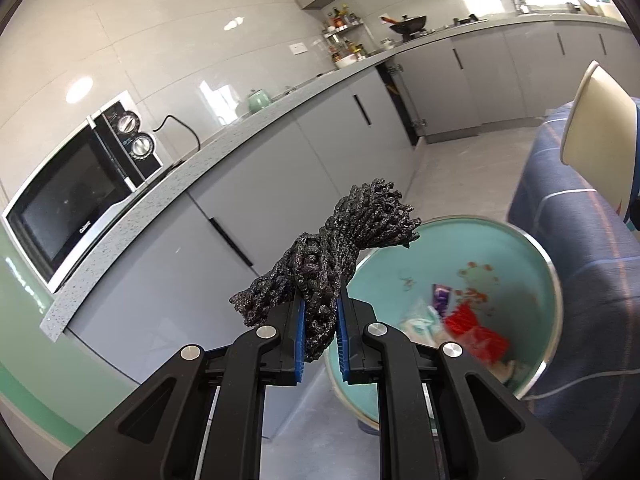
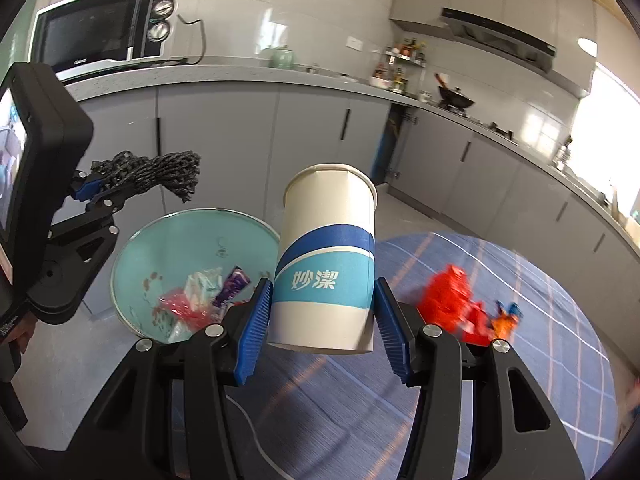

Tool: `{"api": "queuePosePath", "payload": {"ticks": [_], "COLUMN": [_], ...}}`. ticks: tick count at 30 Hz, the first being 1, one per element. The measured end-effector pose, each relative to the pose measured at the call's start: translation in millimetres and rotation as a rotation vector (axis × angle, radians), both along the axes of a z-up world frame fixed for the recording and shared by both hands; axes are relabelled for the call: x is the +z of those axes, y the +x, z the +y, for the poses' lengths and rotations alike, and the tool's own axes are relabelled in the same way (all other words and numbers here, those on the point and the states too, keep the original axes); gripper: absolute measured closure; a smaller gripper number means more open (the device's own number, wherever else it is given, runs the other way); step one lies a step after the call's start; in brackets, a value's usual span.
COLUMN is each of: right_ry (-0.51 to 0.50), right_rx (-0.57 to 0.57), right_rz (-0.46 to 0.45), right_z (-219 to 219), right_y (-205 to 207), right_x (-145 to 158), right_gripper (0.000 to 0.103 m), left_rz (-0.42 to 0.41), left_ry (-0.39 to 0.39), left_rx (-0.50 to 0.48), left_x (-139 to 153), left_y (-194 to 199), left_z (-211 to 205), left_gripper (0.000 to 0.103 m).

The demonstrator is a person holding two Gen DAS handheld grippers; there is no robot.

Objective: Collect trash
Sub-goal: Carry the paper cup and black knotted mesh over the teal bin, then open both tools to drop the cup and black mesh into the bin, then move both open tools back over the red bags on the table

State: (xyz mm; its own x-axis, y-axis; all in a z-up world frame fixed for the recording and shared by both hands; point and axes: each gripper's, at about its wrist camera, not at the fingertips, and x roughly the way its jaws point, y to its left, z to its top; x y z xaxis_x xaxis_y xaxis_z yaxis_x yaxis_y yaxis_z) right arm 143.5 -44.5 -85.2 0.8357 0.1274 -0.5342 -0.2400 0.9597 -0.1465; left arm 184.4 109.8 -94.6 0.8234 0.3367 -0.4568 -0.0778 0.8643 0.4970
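Note:
My left gripper [image 1: 320,320] is shut on a black foam net [image 1: 340,252], twisted into a bundle that sticks up past the blue pads. It hangs just left of and above the teal trash bin [image 1: 532,252], which holds wrappers and red scraps. From the right wrist view the same net [image 2: 156,174] shows in the left gripper [image 2: 94,190] above the bin's [image 2: 132,248] rim. My right gripper [image 2: 322,316] is shut on a white and blue paper cup [image 2: 326,268], upright and slightly tilted, to the right of the bin. The cup [image 1: 596,120] also appears at the right edge of the left wrist view.
A blue checked tablecloth [image 2: 500,360] carries red trash [image 2: 452,300] and a small orange and blue scrap [image 2: 508,318]. Grey cabinets [image 1: 280,176] and a counter with a microwave [image 1: 76,192] run behind the bin. A white cable [image 1: 580,384] lies by the cloth.

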Motion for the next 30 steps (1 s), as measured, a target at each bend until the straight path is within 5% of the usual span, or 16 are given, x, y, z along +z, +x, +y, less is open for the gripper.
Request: {"api": "queuePosePath", "payload": {"ticks": [9, 11, 13, 17, 30], "right_ry": [-0.004, -0.002, 0.011, 0.028, 0.033], "right_rx": [0.106, 0.123, 0.135, 0.117, -0.014], "right_rz": [0.014, 0.007, -0.003, -0.003, 0.013], "right_z": [34.9, 40.1, 42.1, 37.8, -12.2], "right_y": [24.9, 30.0, 32.7, 30.5, 8.6], "right_x": [-9.5, -12.3, -13.4, -15.1, -20.4], "right_gripper": [0.048, 0.046, 0.026, 0.025, 0.025], "left_rz": [0.021, 0.027, 0.032, 0.034, 0.042], "left_ry": [-0.012, -0.018, -0.018, -0.022, -0.019], "left_rx": [0.023, 0.025, 0.028, 0.024, -0.072], "left_x": [-8.2, -10.2, -12.6, -16.8, -18.8], "left_y": [10.8, 13.4, 15.3, 14.8, 4.3], "left_z": [12.5, 15.3, 17.1, 17.4, -20.6], "left_gripper": [0.088, 0.084, 0.072, 0.048, 0.039]}}
